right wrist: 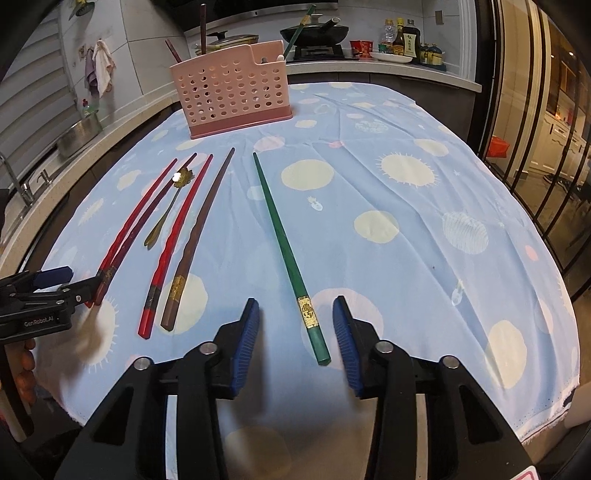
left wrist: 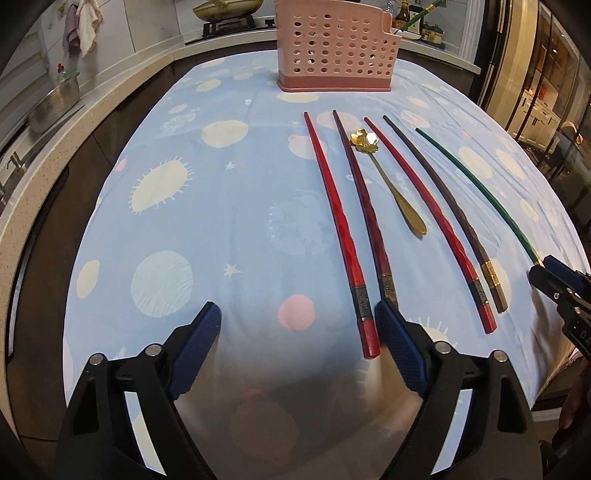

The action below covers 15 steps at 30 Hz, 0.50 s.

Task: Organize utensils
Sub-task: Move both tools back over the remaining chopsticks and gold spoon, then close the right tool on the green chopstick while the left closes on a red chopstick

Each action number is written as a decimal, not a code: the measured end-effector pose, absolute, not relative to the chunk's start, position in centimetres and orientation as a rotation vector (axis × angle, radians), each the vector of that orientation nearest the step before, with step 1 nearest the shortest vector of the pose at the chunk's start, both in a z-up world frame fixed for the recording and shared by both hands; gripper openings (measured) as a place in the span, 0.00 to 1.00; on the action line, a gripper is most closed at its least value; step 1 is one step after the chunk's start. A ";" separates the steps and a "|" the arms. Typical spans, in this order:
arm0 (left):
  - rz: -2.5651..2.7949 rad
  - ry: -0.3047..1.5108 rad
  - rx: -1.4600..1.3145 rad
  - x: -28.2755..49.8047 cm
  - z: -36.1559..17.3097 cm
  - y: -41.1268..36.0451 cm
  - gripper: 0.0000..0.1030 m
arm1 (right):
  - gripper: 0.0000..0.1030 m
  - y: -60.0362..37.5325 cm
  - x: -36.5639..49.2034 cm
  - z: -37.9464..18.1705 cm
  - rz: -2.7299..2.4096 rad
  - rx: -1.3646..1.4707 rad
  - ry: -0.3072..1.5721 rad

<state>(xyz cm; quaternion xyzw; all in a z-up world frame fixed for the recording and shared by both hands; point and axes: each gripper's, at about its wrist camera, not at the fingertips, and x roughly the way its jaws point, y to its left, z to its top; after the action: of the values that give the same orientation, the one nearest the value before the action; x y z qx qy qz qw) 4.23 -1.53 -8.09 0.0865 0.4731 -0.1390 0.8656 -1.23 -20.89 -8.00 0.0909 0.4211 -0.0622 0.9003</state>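
Note:
A pink perforated utensil holder (left wrist: 334, 48) (right wrist: 236, 96) stands at the far end of the blue cloth and holds a few chopsticks. Several chopsticks lie side by side: two red (left wrist: 338, 229) (left wrist: 428, 218), two dark brown (left wrist: 364, 206) (left wrist: 443, 210), one green (left wrist: 480, 188) (right wrist: 286, 254). A gold flower-head spoon (left wrist: 391, 181) (right wrist: 166, 214) lies among them. My left gripper (left wrist: 297, 321) is open, its jaws around the thick end of the leftmost red chopstick. My right gripper (right wrist: 295, 317) is open, its jaws either side of the green chopstick's thick end.
The blue patterned tablecloth (right wrist: 406, 206) covers the table. A counter with a sink and a metal pot (left wrist: 55, 103) runs along the left. A stove with a wok (right wrist: 314, 33) and bottles (right wrist: 402, 37) stands behind. Glass doors are on the right.

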 end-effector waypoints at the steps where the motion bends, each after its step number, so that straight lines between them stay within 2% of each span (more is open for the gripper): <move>1: -0.302 0.989 0.183 4.1 -8.0 -1.6 0.68 | 0.31 -20.8 -1.2 -8.0 -0.129 0.180 0.871; 5: -0.363 0.990 0.178 3.8 -7.6 -2.2 0.44 | 0.20 -20.9 -1.1 -8.1 -0.124 0.179 0.871; 8: -0.407 0.994 0.169 3.6 -7.5 -2.6 0.31 | 0.15 -20.9 -1.2 -8.1 -0.123 0.179 0.871; 10: -0.423 0.999 0.157 3.6 -7.5 -2.8 0.28 | 0.09 -20.9 -1.1 -8.1 -0.121 0.180 0.871; 14: -0.456 1.018 0.116 3.8 -7.4 -2.6 0.09 | 0.07 -20.7 -1.1 -8.0 -0.104 0.180 0.870; 15: -0.471 1.030 0.093 3.9 -7.4 -2.5 0.09 | 0.07 -20.6 -1.2 -7.9 -0.099 0.180 0.870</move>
<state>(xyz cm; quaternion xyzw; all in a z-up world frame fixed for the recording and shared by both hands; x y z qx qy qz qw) 3.92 -2.46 -7.41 0.0441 0.4875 -0.2232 0.8430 -1.18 -20.61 -7.89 0.0872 0.4205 -0.0480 0.9018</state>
